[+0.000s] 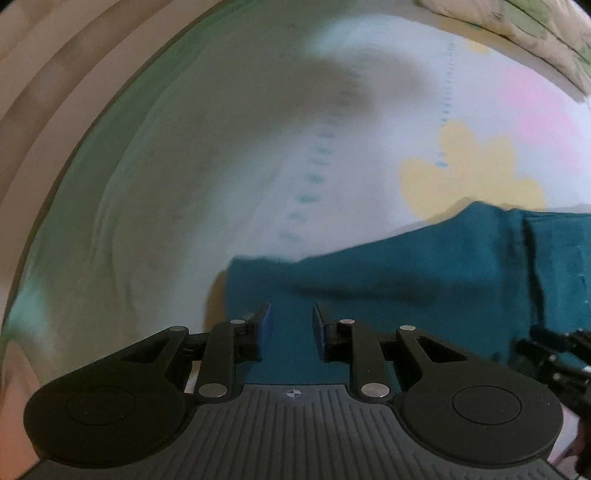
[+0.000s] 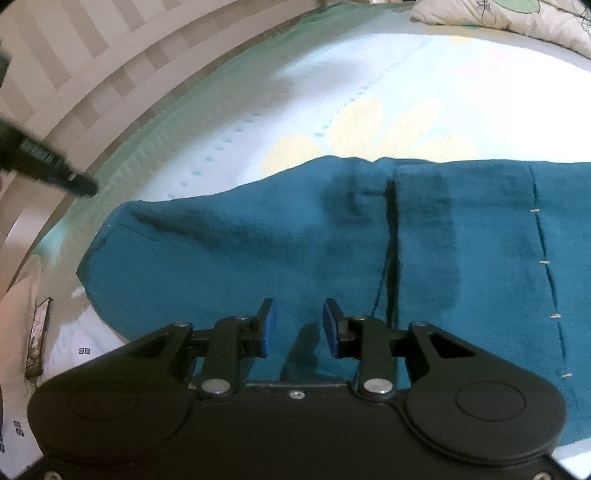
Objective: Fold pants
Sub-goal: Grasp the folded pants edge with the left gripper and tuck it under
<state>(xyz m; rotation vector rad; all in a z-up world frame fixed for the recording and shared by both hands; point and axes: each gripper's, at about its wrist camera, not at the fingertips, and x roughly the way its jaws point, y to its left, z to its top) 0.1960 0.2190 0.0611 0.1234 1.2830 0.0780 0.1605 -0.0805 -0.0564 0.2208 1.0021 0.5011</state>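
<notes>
Left wrist view: blurred; bed sheet (image 1: 229, 155) fills the frame, pale with a green border on the left and yellow and pink flower shapes on the right.
Striped wall: pale bands (image 1: 44, 59) curve along the far left edge.
Left gripper (image 1: 291, 330): points down over the near left corner of the pants; blue pads stand apart with nothing pinched between them, only teal cloth showing below the gap.
Pants (image 1: 424, 266): teal, spread flat on the sheet, running from the gripper off to the right edge.
Pillow (image 1: 517, 26): patterned, at the upper right corner.
Right wrist view, far left: part of the other gripper (image 2: 44, 162), dark and blurred, above the sheet's green border.
Pants in this view (image 2: 258, 251): cover the lower middle and right; a dark cord (image 2: 391, 229) lies along a fold, and a seam with pale stitches runs at the right.
Right gripper (image 2: 298, 325): jaws parted, empty, over the cloth.
</notes>
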